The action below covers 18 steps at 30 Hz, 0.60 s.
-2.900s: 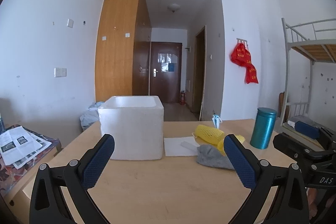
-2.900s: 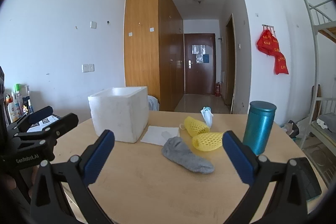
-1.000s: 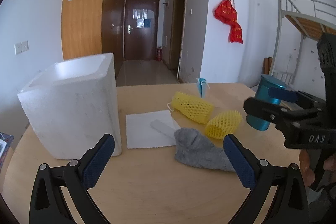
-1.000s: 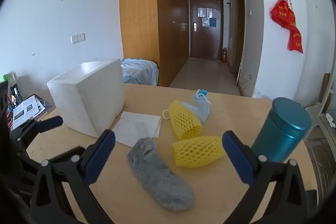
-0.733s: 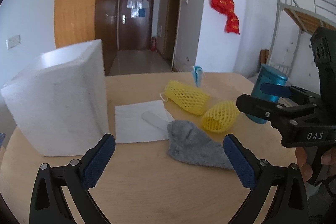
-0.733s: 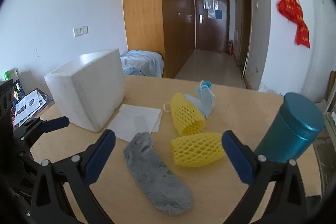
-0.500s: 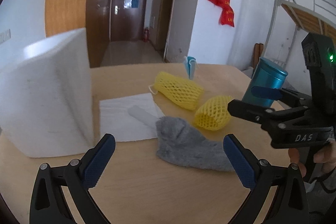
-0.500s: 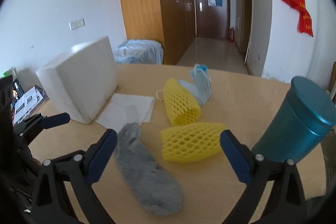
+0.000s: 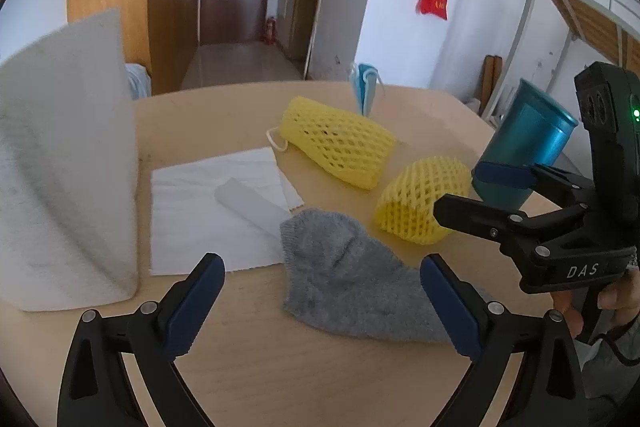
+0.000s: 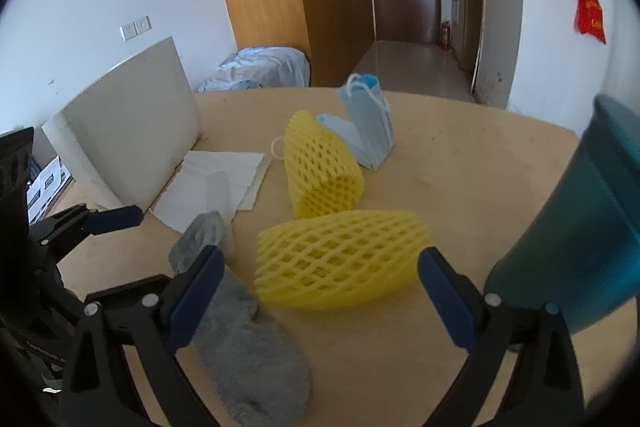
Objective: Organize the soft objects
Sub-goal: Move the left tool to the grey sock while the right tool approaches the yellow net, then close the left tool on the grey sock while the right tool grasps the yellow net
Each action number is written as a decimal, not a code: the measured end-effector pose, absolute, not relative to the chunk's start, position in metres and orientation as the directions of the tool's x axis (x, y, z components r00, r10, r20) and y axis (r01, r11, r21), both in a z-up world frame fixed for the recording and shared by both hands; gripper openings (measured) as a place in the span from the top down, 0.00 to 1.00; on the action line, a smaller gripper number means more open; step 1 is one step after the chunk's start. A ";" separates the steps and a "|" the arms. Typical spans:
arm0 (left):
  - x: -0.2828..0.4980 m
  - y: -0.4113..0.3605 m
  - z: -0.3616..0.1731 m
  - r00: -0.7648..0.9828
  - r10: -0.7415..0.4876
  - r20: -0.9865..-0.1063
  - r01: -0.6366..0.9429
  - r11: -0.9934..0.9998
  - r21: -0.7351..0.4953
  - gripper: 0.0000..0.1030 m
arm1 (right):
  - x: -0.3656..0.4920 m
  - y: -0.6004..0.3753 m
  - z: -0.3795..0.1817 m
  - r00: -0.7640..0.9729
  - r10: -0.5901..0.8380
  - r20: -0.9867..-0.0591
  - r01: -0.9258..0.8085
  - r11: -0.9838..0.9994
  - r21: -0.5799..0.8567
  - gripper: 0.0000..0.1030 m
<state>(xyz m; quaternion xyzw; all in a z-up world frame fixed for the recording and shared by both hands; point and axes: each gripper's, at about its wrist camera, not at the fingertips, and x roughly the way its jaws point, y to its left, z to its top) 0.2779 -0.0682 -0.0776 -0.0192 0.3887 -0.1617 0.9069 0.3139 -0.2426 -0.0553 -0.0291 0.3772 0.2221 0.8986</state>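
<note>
A grey sock [image 9: 352, 279] [image 10: 248, 343] lies on the wooden table [image 9: 280, 379]. Two yellow foam nets lie beyond it: a near one [image 9: 420, 205] [image 10: 340, 259] and a far one [image 9: 336, 143] [image 10: 320, 167]. A blue face mask [image 9: 364, 87] [image 10: 368, 123] stands behind them. A white foam box [image 9: 64, 167] [image 10: 128, 123] stands at the left. My left gripper [image 9: 320, 295] is open and empty just above the sock. My right gripper [image 10: 316, 287] is open and empty, with the near net in front of its jaws; it also shows in the left wrist view [image 9: 472, 187].
A white paper sheet [image 9: 208, 203] [image 10: 216, 175] with a pale strip lies between box and sock. A teal canister [image 9: 524, 143] [image 10: 580, 227] stands at the right of the table. A bunk bed frame [image 9: 580, 11] is at the right, a hallway beyond.
Both grippers have moved forward and lower toward the table. The left has closed in on the sock and the right on the near yellow net. Both stayed open.
</note>
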 end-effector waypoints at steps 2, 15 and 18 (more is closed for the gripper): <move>0.281 -0.070 -0.080 0.631 -0.318 -0.707 0.287 0.943 -0.168 0.05 | 0.316 -0.243 -0.057 0.615 0.366 -0.698 -0.418 0.902 0.104 0.05; 0.292 -0.081 -0.098 0.534 -0.371 -0.760 0.331 0.919 -0.216 0.24 | 0.324 -0.248 -0.065 0.600 0.357 -0.716 -0.409 0.906 0.110 0.08; 0.294 -0.083 -0.099 0.527 -0.364 -0.768 0.332 0.920 -0.208 0.26 | 0.324 -0.249 -0.066 0.596 0.361 -0.717 -0.409 0.905 0.116 0.08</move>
